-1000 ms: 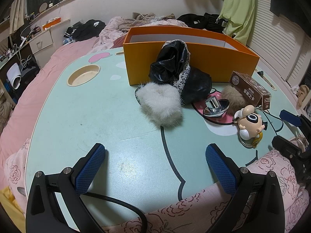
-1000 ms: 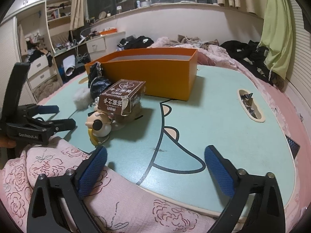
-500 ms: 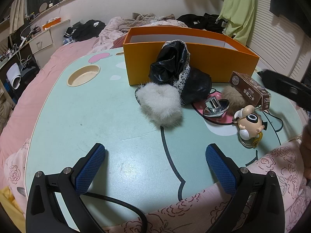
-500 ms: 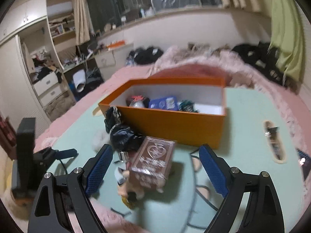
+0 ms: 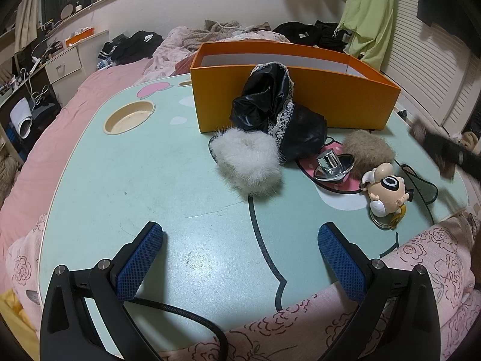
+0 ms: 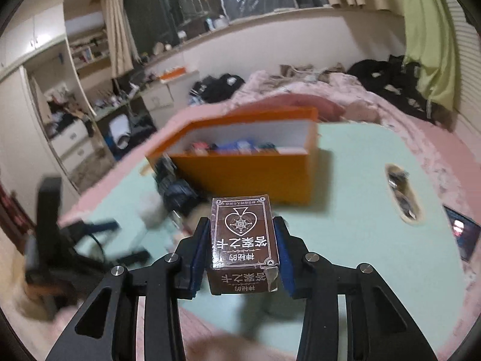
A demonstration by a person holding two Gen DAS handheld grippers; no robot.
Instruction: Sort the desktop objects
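- The right gripper (image 6: 242,237) is closing on the card box (image 6: 243,234), now lifted off the table (image 5: 150,180) (it lay beside the toy (image 5: 386,191) before).
- The left gripper (image 5: 240,255) stays apart, empty.
- Next probably the orange box (image 6: 249,177).

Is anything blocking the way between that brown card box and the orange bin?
Nothing visible does. The right tool is closing on the brown card box, held above the table; the orange bin lies ahead, its top open.
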